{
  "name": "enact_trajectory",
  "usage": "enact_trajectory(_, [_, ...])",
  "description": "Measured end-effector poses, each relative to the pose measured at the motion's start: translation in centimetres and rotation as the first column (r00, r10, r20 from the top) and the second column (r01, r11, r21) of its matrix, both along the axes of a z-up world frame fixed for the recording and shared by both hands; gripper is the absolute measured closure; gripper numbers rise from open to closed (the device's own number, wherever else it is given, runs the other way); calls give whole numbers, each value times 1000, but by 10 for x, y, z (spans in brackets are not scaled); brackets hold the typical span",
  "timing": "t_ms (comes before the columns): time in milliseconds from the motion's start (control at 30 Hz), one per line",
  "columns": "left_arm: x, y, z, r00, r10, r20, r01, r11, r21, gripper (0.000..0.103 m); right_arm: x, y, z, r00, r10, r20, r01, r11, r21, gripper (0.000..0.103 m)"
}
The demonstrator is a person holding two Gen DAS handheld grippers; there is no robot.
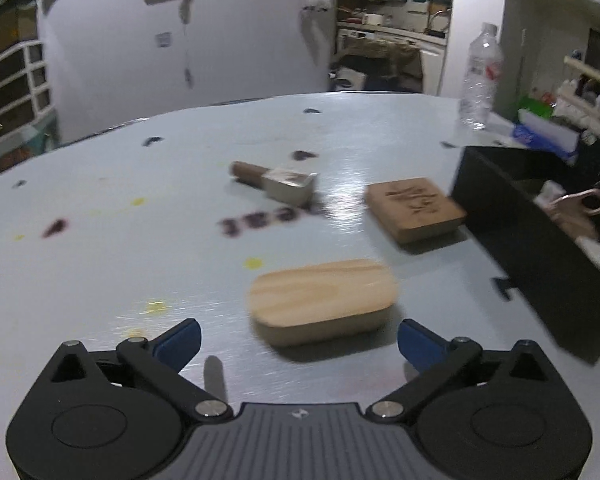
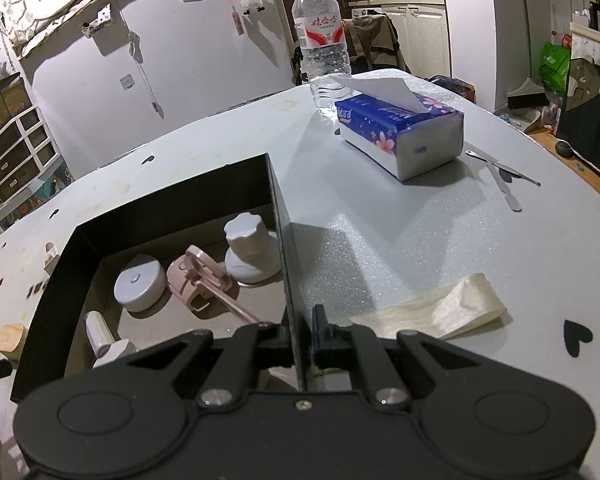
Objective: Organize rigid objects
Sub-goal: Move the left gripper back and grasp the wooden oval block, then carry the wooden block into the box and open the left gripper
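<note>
- Step: approach for next pick. Left gripper (image 1: 299, 341) spread wide, nothing held; oval wooden block (image 1: 323, 300) just ahead between its fingers, untouched.
- Right gripper (image 2: 302, 336) clamped on black box (image 2: 278, 196) wall, steadying it.
- Next: likely advance, close on block, carry right to box.
- Left view only: square wooden block (image 1: 415, 207), metal-headed tool (image 1: 278, 182).
- Right view only: box contents, tissue pack (image 2: 400, 132).

The table (image 1: 140, 240) is pale grey-white, dotted with dark heart shapes and yellow spots. On it lie a light wooden block (image 1: 322, 300), a darker brown engraved block (image 1: 416, 208) and a black box (image 2: 180, 188). The tissue pack (image 2: 400, 128) is blue with pink flowers.
</note>
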State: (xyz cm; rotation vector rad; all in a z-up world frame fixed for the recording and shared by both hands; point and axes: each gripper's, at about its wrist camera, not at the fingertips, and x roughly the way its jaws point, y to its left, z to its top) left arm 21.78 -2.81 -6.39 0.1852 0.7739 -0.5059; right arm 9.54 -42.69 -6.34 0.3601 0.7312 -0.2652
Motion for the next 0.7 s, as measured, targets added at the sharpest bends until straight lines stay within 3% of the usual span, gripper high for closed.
enact_trajectory(300, [14,-29,-7,986,153,-65,-157,985,-72,0,0,0,0,1000,0,2,0,1000,3,95])
enact_trajectory(400, [14,-30,-7,980,194,-52,-197,978,-73,5,0,-1,0,1000,2,5,-2,1000,7,95])
enact_trajectory(467, [13,-30,-6,979,198,-36,-200,978,-65,14,1,-1,0,1000,3,5,-4,1000,7,95])
enact_trajectory(700, [4,-37,5,991,137,15,-136,989,-55,14,1,-1,-1,1000,3,5,-3,1000,8,95])
